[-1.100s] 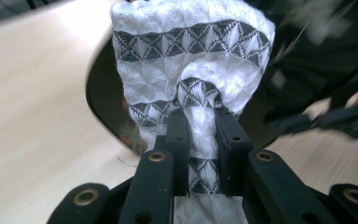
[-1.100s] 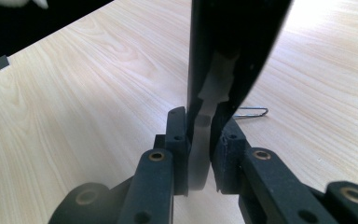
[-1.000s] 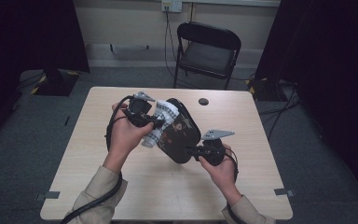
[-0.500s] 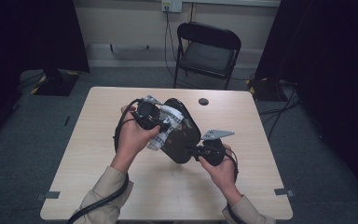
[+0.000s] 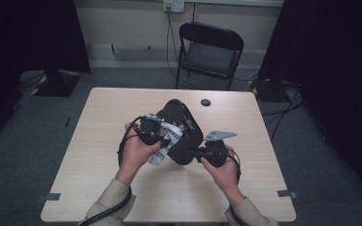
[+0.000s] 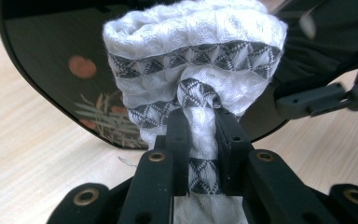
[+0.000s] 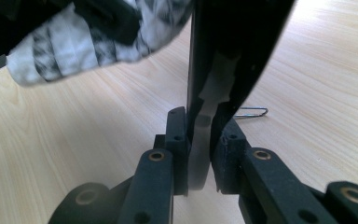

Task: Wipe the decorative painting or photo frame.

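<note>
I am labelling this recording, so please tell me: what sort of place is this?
Probably a recording studio or lab, not a home: dark black curtains hang at the sides, one plain light wooden table stands on grey carpet, and a black folding chair waits behind it.

A black folding chair (image 5: 210, 52) stands behind the table (image 5: 99, 122) — near a small dark disc (image 5: 206, 102).
</note>
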Demonstrator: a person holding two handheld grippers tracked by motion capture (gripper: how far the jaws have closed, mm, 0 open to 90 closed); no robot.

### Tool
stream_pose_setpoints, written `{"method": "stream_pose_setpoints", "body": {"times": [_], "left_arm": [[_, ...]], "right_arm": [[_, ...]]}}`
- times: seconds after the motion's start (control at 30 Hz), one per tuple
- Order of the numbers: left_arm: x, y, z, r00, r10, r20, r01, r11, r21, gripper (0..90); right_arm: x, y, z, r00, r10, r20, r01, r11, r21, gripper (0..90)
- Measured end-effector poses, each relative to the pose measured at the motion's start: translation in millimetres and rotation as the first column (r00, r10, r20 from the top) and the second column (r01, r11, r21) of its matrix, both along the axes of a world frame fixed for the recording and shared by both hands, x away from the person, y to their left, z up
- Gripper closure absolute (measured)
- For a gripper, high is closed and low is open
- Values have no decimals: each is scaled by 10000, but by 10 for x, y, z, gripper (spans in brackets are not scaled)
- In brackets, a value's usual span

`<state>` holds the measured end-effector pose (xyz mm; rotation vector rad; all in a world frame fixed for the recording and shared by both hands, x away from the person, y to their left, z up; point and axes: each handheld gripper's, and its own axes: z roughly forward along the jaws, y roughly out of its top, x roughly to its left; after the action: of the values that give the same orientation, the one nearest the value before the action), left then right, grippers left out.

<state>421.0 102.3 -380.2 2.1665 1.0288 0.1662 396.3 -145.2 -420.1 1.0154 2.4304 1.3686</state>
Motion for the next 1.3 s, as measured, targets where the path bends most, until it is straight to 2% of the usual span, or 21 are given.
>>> {"method": "stream_pose_setpoints", "body": {"times": [0.33, 0.8, 1.13, 1.23, 1.3], "left_arm": [[-36, 26, -292, 9993, 121, -365, -116, 9998, 140, 778], [-104, 49, -719, 9937, 348, -1067, -331, 9993, 179, 778], [-142, 70, -807, 9912, 349, -1276, -310, 9990, 321, 778], [-149, 100, -737, 9919, 345, -1225, -338, 9994, 79, 778], [-150, 128, -652, 9935, 356, -1081, -351, 9994, 67, 779]], "right_arm": [[1, 0, -2, 10000, 9, -2, -9, 10000, 30, 792], [2, -1, -4, 10000, 0, -5, 0, 10000, 61, 792], [1, -1, -6, 10000, -5, 7, 5, 10000, 69, 792], [2, -2, -6, 10000, -8, 4, 8, 10000, 58, 792], [1, -1, -6, 10000, -1, 9, 1, 10000, 69, 792]]}}
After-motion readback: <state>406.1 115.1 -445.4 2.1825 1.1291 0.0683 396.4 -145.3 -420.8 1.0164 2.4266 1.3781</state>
